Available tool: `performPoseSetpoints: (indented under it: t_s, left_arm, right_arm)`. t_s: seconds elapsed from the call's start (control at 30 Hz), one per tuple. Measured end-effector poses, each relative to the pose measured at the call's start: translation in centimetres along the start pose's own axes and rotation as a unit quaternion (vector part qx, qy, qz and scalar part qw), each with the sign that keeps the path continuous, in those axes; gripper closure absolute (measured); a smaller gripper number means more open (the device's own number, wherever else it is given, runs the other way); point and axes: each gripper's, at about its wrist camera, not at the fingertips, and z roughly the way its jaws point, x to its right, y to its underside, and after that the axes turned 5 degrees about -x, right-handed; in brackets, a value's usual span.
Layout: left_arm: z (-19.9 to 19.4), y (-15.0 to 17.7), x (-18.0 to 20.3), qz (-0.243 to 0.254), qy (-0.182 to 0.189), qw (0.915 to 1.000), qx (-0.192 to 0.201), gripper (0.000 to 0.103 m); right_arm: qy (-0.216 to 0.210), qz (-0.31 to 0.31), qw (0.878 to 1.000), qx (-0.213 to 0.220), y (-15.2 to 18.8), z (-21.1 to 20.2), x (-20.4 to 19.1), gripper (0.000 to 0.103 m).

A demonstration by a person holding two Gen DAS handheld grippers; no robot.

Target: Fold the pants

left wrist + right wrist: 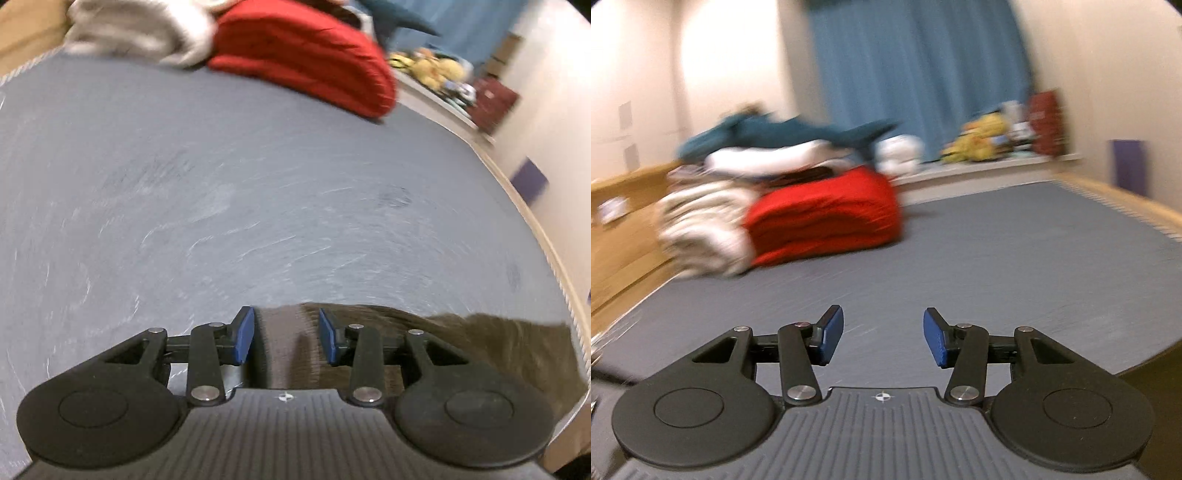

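The left gripper is hovering low over the grey mattress, and brown fabric, which I'm taking to be the pants, is sitting right under it, with a paler strip running between the blue pads. The jaws are standing apart with that strip between them, not pinching it as far as the view shows, so I'm calling them released. Over on the other side, the right gripper is pointing across bare mattress surface with its jaws spread wide and nothing between them. The pants are bunching at the near edge of the bed, spilling toward the right in the left wrist view, and I'm not seeing them at all in the right wrist view. At the far end, a red folded bundle is resting beside a pale heap of laundry, with teal cloth piled above. Both views are blurring, so detail is soft. Judging from this, the folding is barely starting: the garment is looking crumpled rather than spread, neither tool is holding it, and the laying flat, halving and tidying all seem to be ahead.
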Motion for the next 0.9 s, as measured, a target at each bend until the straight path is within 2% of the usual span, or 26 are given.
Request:
performPoseSetpoints:
  t_s: [0.03, 0.17, 0.3, 0.37, 0.43, 0.5, 0.57, 0.63, 0.7, 0.73, 0.77, 0.83, 0.9]
  left_arm:
    - [0.1, -0.1, -0.8, -0.010, 0.004, 0.9999, -0.004, 0.050]
    - [0.0, -0.5, -2.2, -0.035, 0.030, 0.9988, -0.013, 0.037]
    - [2.5, -0.7, -2.3, -0.059, 0.052, 0.9965, -0.029, 0.037]
    - [4.1, -0.9, -2.2, -0.055, 0.059, 0.9960, -0.038, 0.037]
    - [5.0, -1.1, -1.7, -0.043, 0.050, 0.9969, -0.043, 0.037]
    - [5.7, -1.0, -1.3, -0.035, 0.049, 0.9968, -0.052, 0.038]
    - [6.5, -0.7, -0.9, -0.017, 0.030, 0.9978, -0.057, 0.042]
    - [6.6, -0.6, -0.6, -0.005, 0.023, 0.9983, -0.054, 0.053]
    - [5.7, -0.5, -0.5, 0.000, 0.024, 0.9986, -0.048, 0.059]
    - [4.8, -0.6, -0.2, 0.009, 0.024, 0.9989, -0.039, 0.063]
    - [3.7, -0.6, 0.1, 0.016, 0.025, 0.9992, -0.028, 0.064]
    - [0.7, -0.4, 0.2, 0.026, 0.041, 0.9988, 0.007, 0.066]
    - [-1.7, 0.2, -0.5, 0.028, 0.050, 0.9981, 0.023, 0.065]
  right_arm:
    - [-0.013, -0.009, 1.000, -0.008, 0.6, 0.3, -1.6, 0.053]
    - [-0.092, -0.087, 0.991, -0.049, 4.3, 2.0, -9.6, 0.053]
    - [-0.145, -0.179, 0.971, -0.065, 8.0, 2.6, -16.6, 0.053]
    - [-0.173, -0.209, 0.960, -0.074, 9.5, 2.5, -19.5, 0.053]
    - [-0.193, -0.240, 0.948, -0.078, 11.1, 1.9, -21.8, 0.053]
    - [-0.209, -0.285, 0.932, -0.082, 12.6, 2.3, -24.3, 0.052]
    - [-0.214, -0.330, 0.915, -0.085, 14.2, 2.5, -26.1, 0.052]
    - [-0.208, -0.382, 0.896, -0.092, 15.6, 3.0, -27.8, 0.053]
    - [-0.191, -0.425, 0.881, -0.080, 16.8, 3.2, -28.8, 0.060]
    - [-0.190, -0.436, 0.876, -0.077, 17.2, 3.2, -29.1, 0.071]
    - [-0.191, -0.443, 0.872, -0.077, 17.1, 3.3, -29.6, 0.094]
    - [-0.199, -0.427, 0.880, -0.062, 15.7, 2.6, -29.9, 0.095]
    - [-0.228, -0.399, 0.887, -0.036, 13.7, 0.8, -29.9, 0.095]
